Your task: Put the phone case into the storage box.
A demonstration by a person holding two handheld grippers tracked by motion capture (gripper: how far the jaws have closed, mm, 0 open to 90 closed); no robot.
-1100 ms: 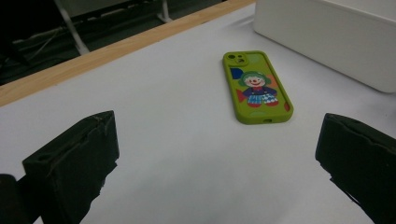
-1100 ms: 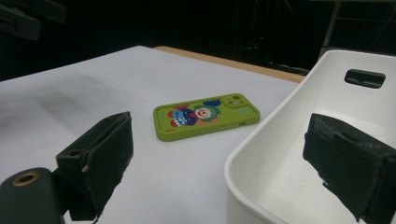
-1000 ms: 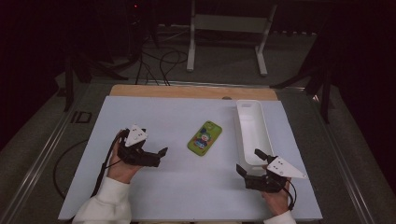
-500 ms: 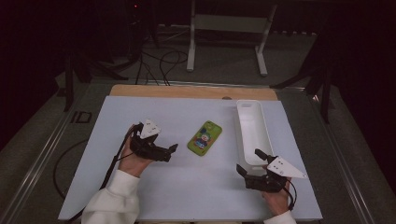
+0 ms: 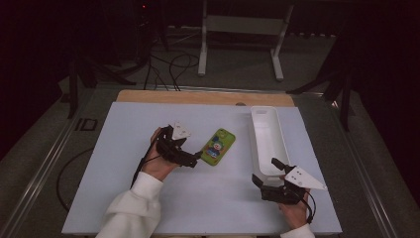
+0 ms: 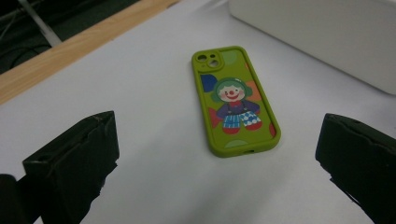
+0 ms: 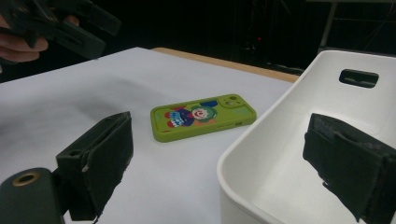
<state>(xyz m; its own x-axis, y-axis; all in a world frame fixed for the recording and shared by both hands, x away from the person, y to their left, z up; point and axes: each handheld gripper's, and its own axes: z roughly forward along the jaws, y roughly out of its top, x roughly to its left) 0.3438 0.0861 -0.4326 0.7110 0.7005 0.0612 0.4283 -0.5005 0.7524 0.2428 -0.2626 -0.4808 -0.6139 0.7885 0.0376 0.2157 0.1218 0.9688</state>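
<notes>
Nearest the person, the right gripper point(image 5: 270, 173) is resting at the near end of the white bin point(image 5: 259, 119), its jaws gaping wide and gripping nothing, one jaw hanging over the bin's inside and the other over the white table point(image 5: 124, 188). Farther out, the left gripper point(image 5: 197, 159) is hovering just short of the green phone case point(image 5: 218, 147), its jaws also spread wide and empty, while the case is lying flat, clown picture up, on the table beside the bin.
</notes>
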